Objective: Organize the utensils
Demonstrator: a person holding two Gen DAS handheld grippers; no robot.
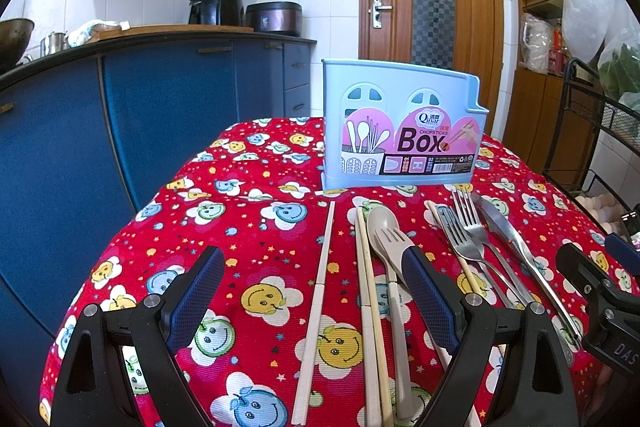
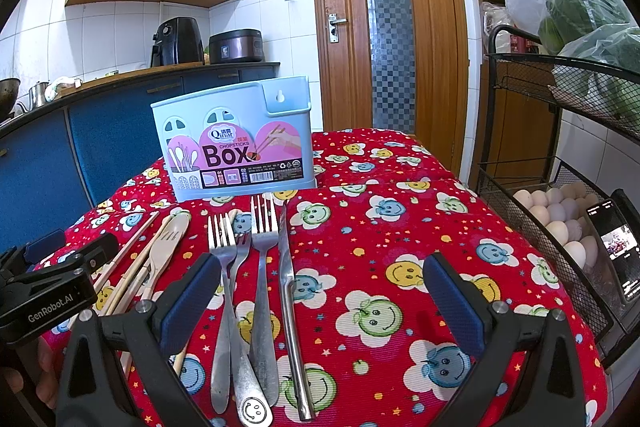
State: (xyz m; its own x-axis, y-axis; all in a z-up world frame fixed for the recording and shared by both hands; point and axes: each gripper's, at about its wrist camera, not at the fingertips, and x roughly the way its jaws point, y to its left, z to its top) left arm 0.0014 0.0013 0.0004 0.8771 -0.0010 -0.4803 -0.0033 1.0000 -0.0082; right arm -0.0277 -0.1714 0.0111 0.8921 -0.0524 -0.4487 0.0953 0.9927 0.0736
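A light blue chopsticks box (image 1: 400, 123) stands upright at the far side of the red tablecloth (image 1: 248, 227); it also shows in the right wrist view (image 2: 236, 143). In front of it lie beige chopsticks (image 1: 320, 291), a beige spoon and fork (image 1: 386, 239), steel forks (image 1: 466, 227) and a steel knife (image 1: 516, 243). My left gripper (image 1: 316, 291) is open above the chopsticks. My right gripper (image 2: 322, 295) is open above the steel knife (image 2: 288, 267), with the steel forks (image 2: 262, 227) to its left. Each gripper holds nothing.
Blue kitchen cabinets (image 1: 120, 131) stand to the left. A black wire rack (image 2: 560, 163) with eggs (image 2: 560, 215) and a phone (image 2: 618, 247) stands close on the right. A wooden door (image 2: 384, 27) is behind the table.
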